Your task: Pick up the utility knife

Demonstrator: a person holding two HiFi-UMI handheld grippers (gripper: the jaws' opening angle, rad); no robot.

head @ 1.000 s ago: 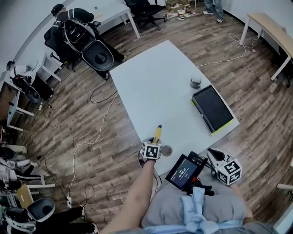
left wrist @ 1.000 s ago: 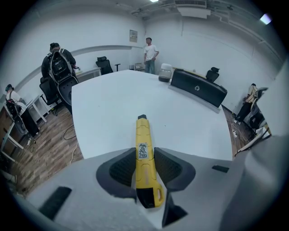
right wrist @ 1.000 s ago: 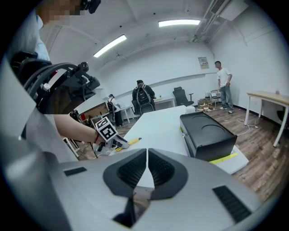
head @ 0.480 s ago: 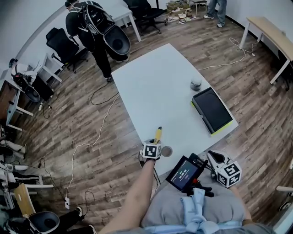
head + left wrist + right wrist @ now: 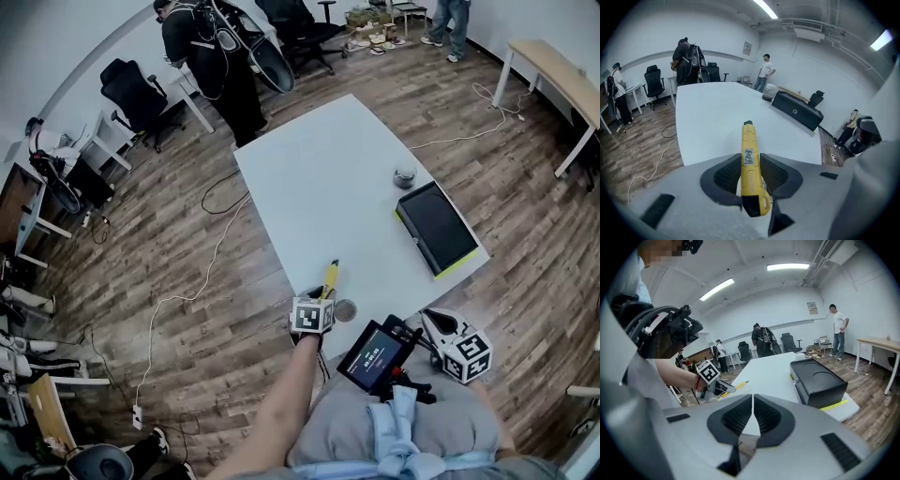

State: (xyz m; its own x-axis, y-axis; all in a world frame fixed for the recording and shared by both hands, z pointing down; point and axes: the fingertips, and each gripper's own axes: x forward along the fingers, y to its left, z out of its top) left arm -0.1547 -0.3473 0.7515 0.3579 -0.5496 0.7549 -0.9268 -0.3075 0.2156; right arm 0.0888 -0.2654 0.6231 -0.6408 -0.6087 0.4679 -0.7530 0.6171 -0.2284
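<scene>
**Left jaws pinch the yellow utility knife at the near corner of the worktop.**

The left gripper's point(image 5: 750, 161) jaws clamp the utility knife point(image 5: 751, 171) on both sides at mid-body. Its black butt faces the camera and its tip points out over the white worktop point(image 5: 708, 117). A black case point(image 5: 436, 228) with a yellow-green edge lies well apart from the knife, by the worktop's right edge. A small round tin point(image 5: 404, 176) sits just beyond the case. Farther from the case, past the worktop's far end, a person with a backpack point(image 5: 211, 56) stands near an office chair point(image 5: 141, 94). The right gripper's point(image 5: 753, 408) jaws are pressed together on nothing. It is held off the worktop, nearer the wearer than the case, beside a small screen point(image 5: 375, 354). The bare left forearm point(image 5: 281, 403) reaches forward from the lap, with its gripper tilted down toward the worktop.
</scene>
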